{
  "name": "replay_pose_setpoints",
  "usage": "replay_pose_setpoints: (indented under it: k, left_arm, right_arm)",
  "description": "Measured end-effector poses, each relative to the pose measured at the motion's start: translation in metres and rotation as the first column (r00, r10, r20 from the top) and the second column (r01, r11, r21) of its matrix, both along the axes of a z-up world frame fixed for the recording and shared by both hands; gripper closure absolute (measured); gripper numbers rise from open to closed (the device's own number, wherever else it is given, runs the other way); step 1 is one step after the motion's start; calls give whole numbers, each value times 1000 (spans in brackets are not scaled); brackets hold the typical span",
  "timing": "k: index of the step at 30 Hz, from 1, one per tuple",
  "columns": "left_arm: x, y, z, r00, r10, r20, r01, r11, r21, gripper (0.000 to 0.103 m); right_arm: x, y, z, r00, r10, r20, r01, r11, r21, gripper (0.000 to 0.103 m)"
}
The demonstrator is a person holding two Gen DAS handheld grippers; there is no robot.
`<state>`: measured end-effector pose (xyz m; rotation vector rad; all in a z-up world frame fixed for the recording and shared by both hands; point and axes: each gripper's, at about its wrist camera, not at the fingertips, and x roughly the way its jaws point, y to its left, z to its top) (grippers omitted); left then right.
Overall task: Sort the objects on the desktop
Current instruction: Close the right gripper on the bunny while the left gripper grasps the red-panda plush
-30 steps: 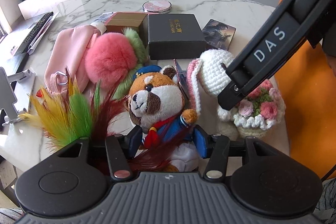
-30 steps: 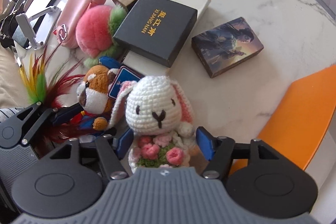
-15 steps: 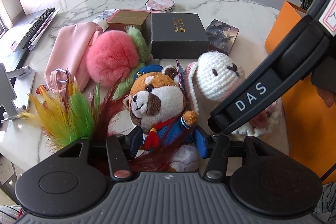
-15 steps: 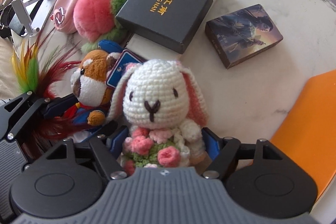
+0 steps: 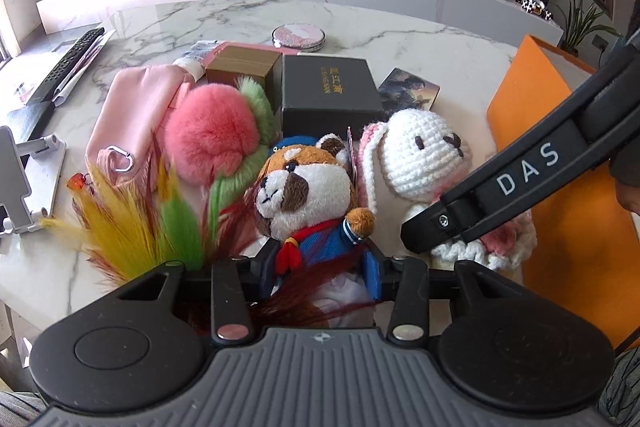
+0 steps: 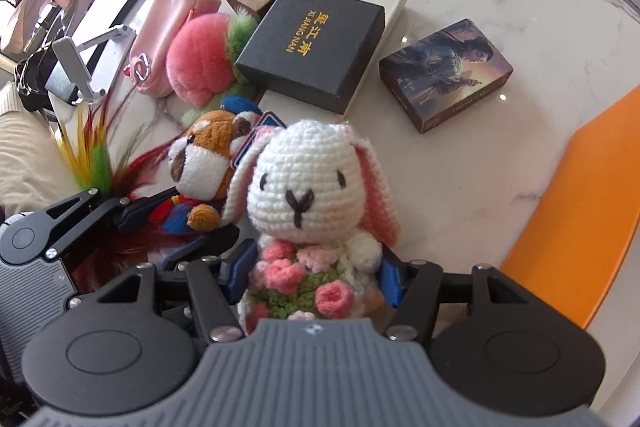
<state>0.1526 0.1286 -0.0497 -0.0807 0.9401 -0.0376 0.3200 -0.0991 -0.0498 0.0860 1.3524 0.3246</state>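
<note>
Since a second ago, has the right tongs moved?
Yes. In the left wrist view the right tongs dropped lower beside the crochet rabbit, judged against the fixed black box.

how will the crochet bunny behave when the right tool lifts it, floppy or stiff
The crochet bunny looks soft and probably light, so the right tool may squash its flower body a little. Its long ears hang loose and will likely flop. The large head might tip it forward.

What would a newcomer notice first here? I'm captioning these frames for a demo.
The white crochet bunny with its flower bouquet, gripped by the right gripper. Beside it, the left gripper holds a red panda plush, with a fluffy pink pompom behind on the marble table.
</note>
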Motion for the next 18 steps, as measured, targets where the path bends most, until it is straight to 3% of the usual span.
replay_pose_setpoints:
  k: [5,12,18]
  left_arm:
    - [-3,-3,10,999,-18,38,19,999,-32,53]
    - [5,-28,4,998,-64,1,64,998,11,52]
    - [11,-43,-6,996,-79,-40,80,996,36,52]
  right_arm:
    - [-14,-15,21,999,-27,44,25,999,40,39]
    - [-28,-27,41,994,-59,92,53,996,69,39]
    - [-32,-39,39,991,-100,91,94,993,73,41]
